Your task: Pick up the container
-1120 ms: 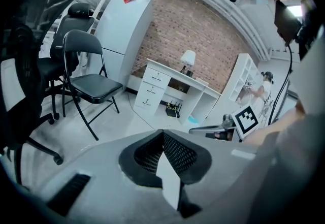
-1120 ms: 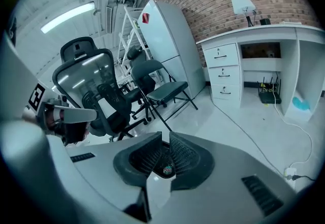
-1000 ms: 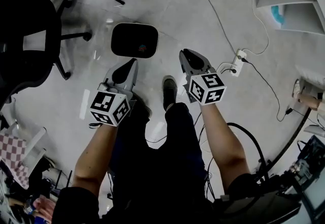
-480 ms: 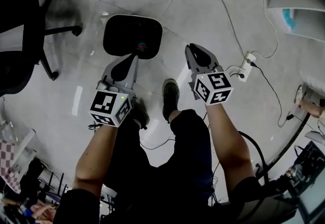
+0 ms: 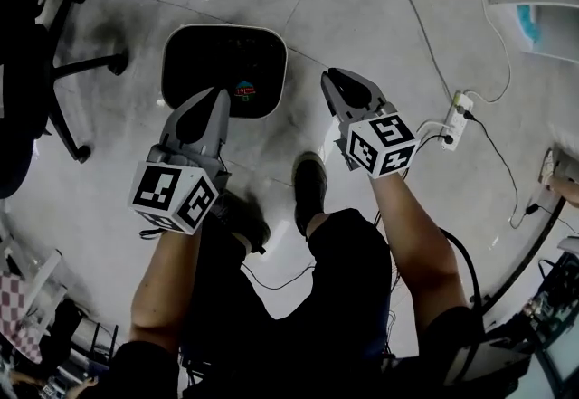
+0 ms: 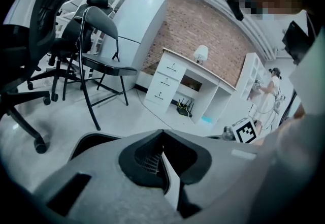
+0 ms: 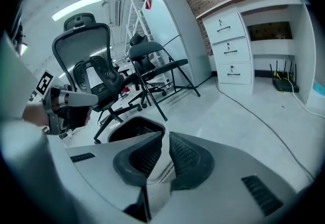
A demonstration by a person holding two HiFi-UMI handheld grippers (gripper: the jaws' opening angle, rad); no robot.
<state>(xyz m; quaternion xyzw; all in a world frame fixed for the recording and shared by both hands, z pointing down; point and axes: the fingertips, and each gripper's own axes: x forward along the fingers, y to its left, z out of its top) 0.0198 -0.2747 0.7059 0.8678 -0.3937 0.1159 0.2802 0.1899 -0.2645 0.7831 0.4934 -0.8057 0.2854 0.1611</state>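
Note:
The container (image 5: 224, 70) is a rounded bin with a white rim and a dark inside, standing on the grey floor. My left gripper (image 5: 215, 100) hangs over its near rim, shut and empty. My right gripper (image 5: 337, 85) is just right of the bin, apart from it, also shut with nothing between the pads. In the left gripper view the bin's dark opening (image 6: 91, 142) shows just beyond the closed left gripper (image 6: 162, 135). The right gripper view has the bin (image 7: 133, 127) beyond the closed right gripper (image 7: 165, 135).
Black office chairs (image 5: 36, 53) stand left of the bin, and a folding chair (image 6: 101, 60) stands behind it. A power strip (image 5: 457, 109) with cables lies on the floor at the right. The person's shoes (image 5: 310, 187) are just below the grippers. A white desk with drawers (image 7: 231, 50) lines the brick wall.
Both grippers have dropped toward the floor and come closer to the bin, which now looks larger. Both stay shut.

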